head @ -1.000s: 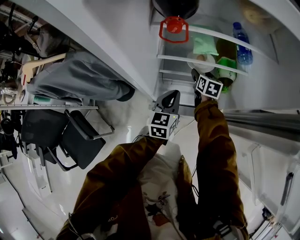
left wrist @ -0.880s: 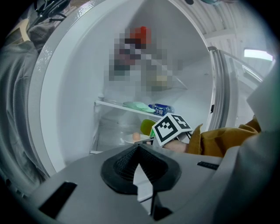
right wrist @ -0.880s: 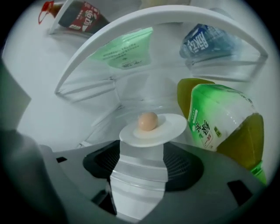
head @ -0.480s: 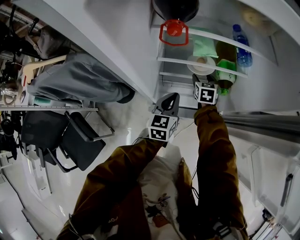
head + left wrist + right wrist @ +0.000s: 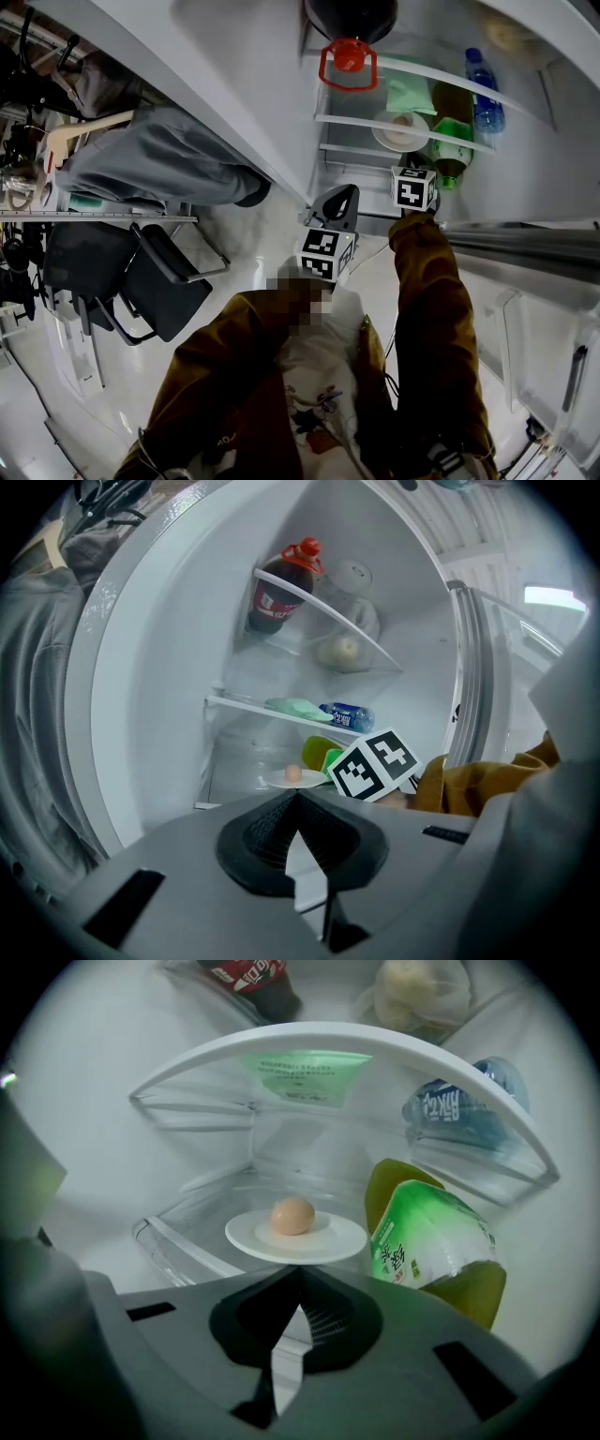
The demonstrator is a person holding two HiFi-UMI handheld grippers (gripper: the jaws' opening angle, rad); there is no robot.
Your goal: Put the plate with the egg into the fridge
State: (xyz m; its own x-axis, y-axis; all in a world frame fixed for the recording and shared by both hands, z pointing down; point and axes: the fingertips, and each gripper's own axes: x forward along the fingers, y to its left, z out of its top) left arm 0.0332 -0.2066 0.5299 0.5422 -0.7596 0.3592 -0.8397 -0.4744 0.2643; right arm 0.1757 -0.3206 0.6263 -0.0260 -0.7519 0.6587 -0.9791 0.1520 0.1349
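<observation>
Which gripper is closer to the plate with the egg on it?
Right. The right gripper sits just in front of the plate on the shelf, its jaws just closed on nothing. The left gripper is farther back, outside the fridge, jaws shut too.

The plate (image 5: 342, 1238) is small, round and white. It lies flat on a clear glass shelf (image 5: 178, 1232) inside the fridge (image 5: 103, 1119) — toward the shelf's front, with another shelf above it. A single pale brown egg (image 5: 292, 1216) rests on its side at the plate's middle, whole and uncracked. The fridge stands open — its inner walls are plain white.
</observation>
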